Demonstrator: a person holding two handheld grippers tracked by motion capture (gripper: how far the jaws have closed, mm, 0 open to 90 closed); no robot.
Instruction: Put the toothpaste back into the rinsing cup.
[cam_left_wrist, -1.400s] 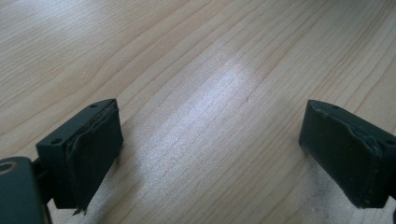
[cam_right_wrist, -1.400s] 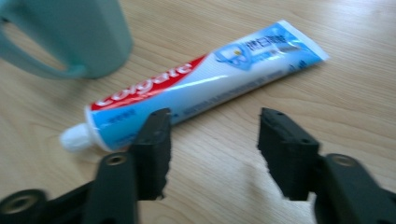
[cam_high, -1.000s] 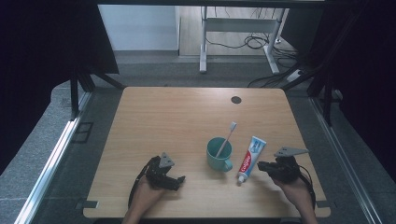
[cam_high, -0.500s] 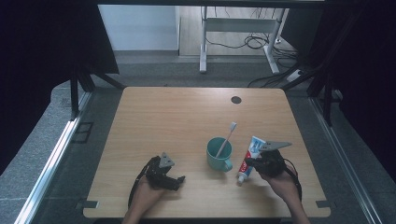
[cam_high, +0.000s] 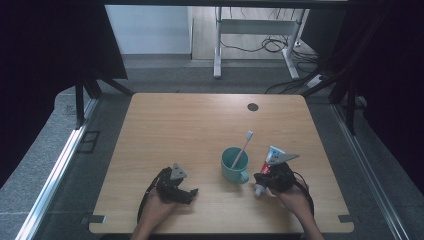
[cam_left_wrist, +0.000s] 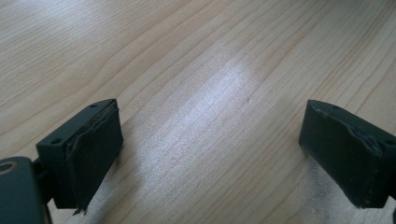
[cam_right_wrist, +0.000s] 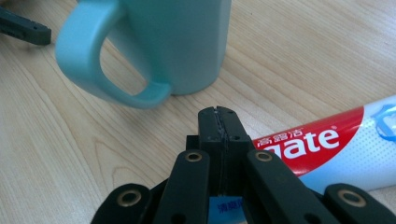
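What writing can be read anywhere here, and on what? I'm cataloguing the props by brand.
"gate": white letters on the red band of the toothpaste tube; the start of the word is hidden behind the right gripper.
Small white Chinese characters above it: too blurred to read.
Blue patch with characters low behind the jaws: unreadable.
Teal mug: no writing visible.

High view: above the near edge, facing forward and down over the whole table (cam_high: 200, 130).
Left gripper view: close above bare tabletop.
Right gripper view: low, near the mug (cam_right_wrist: 187, 42) (also in the high view (cam_high: 234, 165)).
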